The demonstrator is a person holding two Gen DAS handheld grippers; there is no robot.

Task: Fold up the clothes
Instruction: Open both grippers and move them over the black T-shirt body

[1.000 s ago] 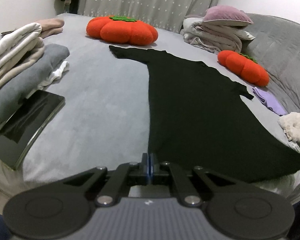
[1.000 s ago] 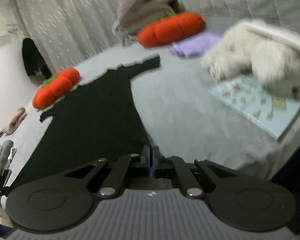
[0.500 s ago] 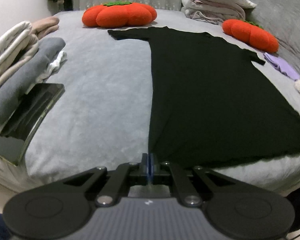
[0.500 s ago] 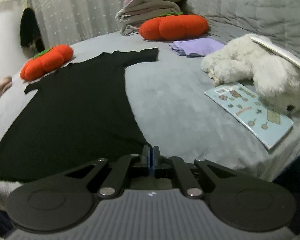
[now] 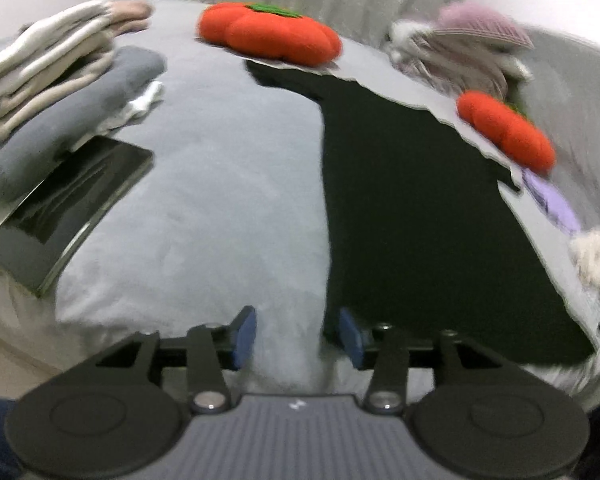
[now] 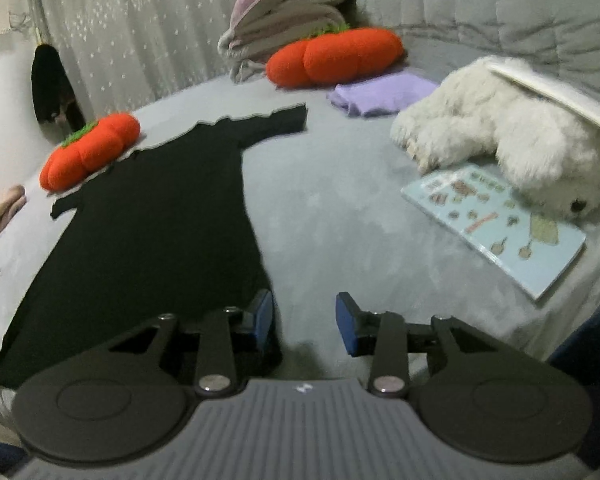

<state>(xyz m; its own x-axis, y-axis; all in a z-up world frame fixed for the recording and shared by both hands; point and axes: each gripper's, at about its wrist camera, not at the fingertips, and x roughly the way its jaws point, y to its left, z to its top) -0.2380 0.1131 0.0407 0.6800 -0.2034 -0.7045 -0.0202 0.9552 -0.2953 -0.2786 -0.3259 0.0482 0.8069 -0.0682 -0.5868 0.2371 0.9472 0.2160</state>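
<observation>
While both grippers stood parted, the black dress [image 5: 412, 208] ran lengthwise toward upper frame, its hem corners beside left gripper [image 5: 296, 334] and right gripper [image 6: 304, 322].

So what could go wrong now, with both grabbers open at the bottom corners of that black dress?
1. The left hand-held gripper straddles the black dress hem edge, so it might pinch the grey blanket too.
2. The right hand-held gripper has only one finger over the dress, so its bite may slip.
3. Folding upward could bump the orange cushion touching the sleeve.
</observation>
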